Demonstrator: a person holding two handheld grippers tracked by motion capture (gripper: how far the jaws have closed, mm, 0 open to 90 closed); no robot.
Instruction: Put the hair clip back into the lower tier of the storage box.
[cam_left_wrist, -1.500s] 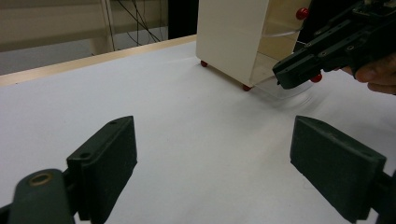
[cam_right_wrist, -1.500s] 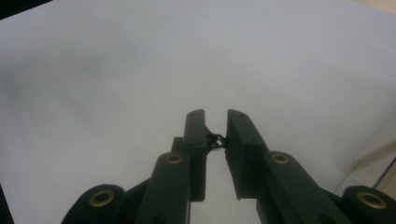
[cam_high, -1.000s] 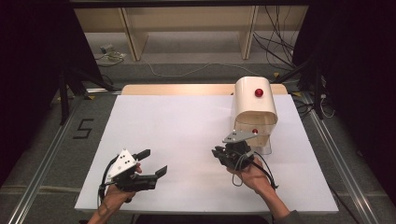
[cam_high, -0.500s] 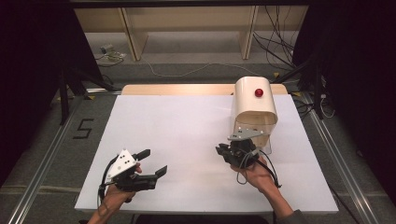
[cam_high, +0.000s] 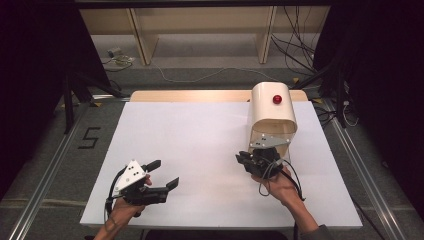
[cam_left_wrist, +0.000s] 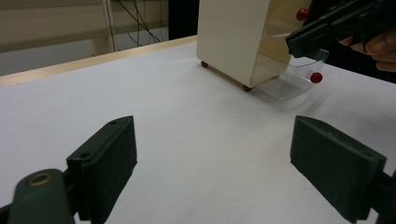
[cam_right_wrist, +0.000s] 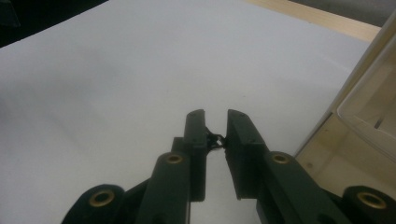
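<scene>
The white bench (cam_high: 190, 135) lay bare across its left and middle, so there was open room all the way to the near edge. The cream box (cam_high: 272, 112) stood at the far right, close to the right edge. The right gripper (cam_high: 245, 159) had edged nearer the box front since a second before, probably lining up on it. Its jaws were almost together, and a grip could not be told. The left gripper (cam_high: 165, 173) stayed wide apart, empty. The clear flap (cam_left_wrist: 292, 84) hung open, its red knob (cam_left_wrist: 316, 77) low.
</scene>
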